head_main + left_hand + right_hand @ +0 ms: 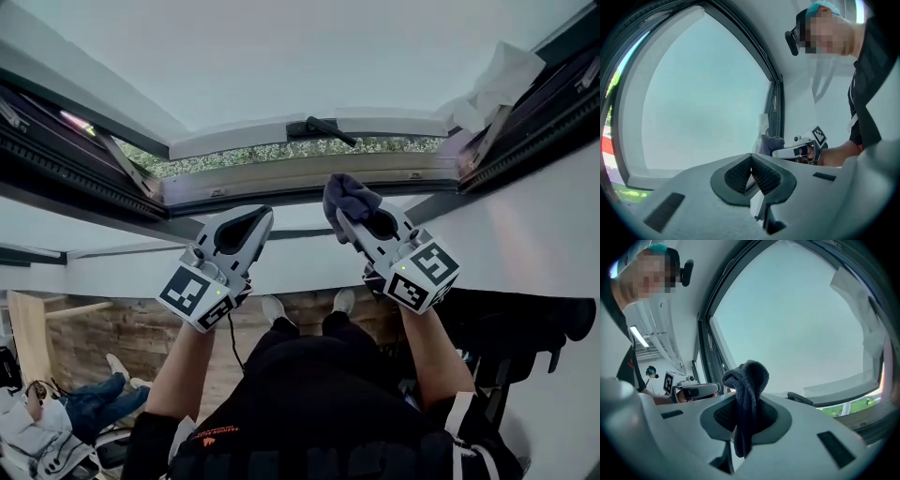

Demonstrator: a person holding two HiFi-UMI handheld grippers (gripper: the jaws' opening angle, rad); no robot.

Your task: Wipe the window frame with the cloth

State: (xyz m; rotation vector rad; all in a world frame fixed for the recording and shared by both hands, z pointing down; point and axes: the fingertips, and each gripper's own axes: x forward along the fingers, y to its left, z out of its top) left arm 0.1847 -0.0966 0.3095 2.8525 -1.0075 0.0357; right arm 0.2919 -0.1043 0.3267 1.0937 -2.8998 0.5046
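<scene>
Right now the right gripper's (745,414) jaws are pinching a dark grey knitted cloth (746,380), whose bunched top is sticking up past the fingertips while a short tail is hanging down behind them. The left gripper's (751,172) ribbed jaws are meeting at their tips with nothing between them. In the head view both grippers are pointing up towards the open roof window, the left one (251,223) hanging just below the window frame (281,172) and well apart from the right one (351,216). The cloth (349,195) is lying over the frame's dark lower edge, though whether it is touching cannot be told. Above, the tilted glass pane (300,56) is showing pale sky, a black handle (321,128) is jutting from the sash, and green foliage (281,152) is showing through the gap. A crumpled white sheet (497,82) is hanging at the sash's upper right corner. Below, a black chair (516,328) is standing at the right.
</scene>
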